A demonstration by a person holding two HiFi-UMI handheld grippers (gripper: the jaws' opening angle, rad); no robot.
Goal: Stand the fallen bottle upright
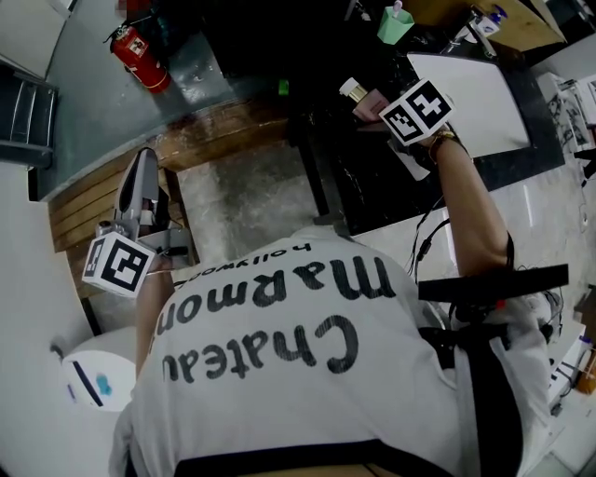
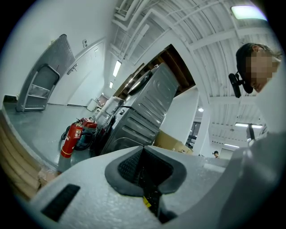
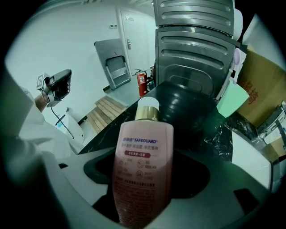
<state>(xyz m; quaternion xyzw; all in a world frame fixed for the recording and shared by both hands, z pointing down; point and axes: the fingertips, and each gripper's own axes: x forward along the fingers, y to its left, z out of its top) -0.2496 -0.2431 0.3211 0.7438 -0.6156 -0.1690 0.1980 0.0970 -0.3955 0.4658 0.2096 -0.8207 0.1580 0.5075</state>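
Note:
A pink Safeguard bottle (image 3: 143,165) with a white and gold cap fills the middle of the right gripper view. My right gripper (image 3: 143,183) is shut on its body, and the cap points away along the jaws. In the head view the bottle (image 1: 357,96) sticks out to the left of the right gripper (image 1: 374,104), over the black marbled table (image 1: 372,186). Whether it touches the table I cannot tell. My left gripper (image 1: 142,163) is held off to the left, away from the table, over a wooden platform. Its jaws (image 2: 145,172) are shut with nothing between them.
A white board (image 1: 475,102) lies on the table right of the bottle, and a green pump bottle (image 1: 395,24) stands at the back. A grey machine (image 3: 192,49) rises behind the table. A red fire extinguisher (image 1: 140,56) stands on the floor, beyond the wooden platform (image 1: 93,200).

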